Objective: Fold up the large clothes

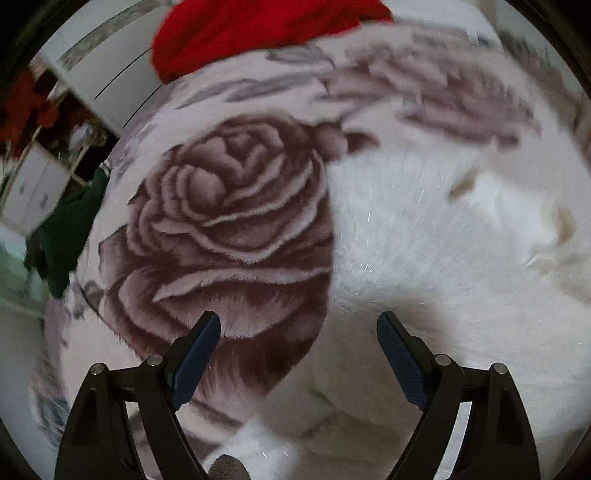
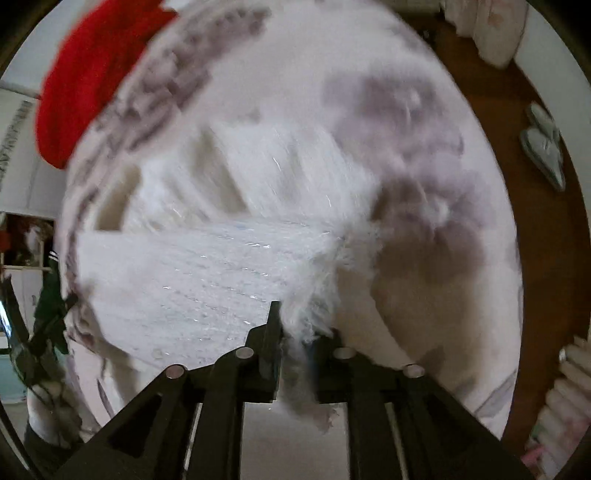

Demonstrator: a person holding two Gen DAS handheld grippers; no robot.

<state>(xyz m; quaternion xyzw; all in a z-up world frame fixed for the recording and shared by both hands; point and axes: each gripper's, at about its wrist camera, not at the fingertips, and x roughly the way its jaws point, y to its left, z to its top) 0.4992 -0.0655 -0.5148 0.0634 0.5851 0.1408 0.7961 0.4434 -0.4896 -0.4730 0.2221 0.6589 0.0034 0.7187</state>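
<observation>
A white fluffy garment (image 1: 424, 236) lies on a pale blanket with a large brown rose print (image 1: 229, 221). My left gripper (image 1: 299, 328) is open and empty, its blue-padded fingers (image 1: 199, 354) hovering low over the garment's left edge and the rose. In the right wrist view the same white fluffy garment (image 2: 207, 273) is lifted and partly folded over, blurred by motion. My right gripper (image 2: 295, 332) is shut on a fuzzy edge of the garment, with white fibres bunched between its jaws.
A red cloth (image 1: 258, 29) lies at the blanket's far edge and also shows in the right wrist view (image 2: 88, 81). A dark green item (image 1: 70, 229) hangs at the left. A brown wooden floor (image 2: 546, 236) with grey slippers (image 2: 543, 147) lies right of the bed.
</observation>
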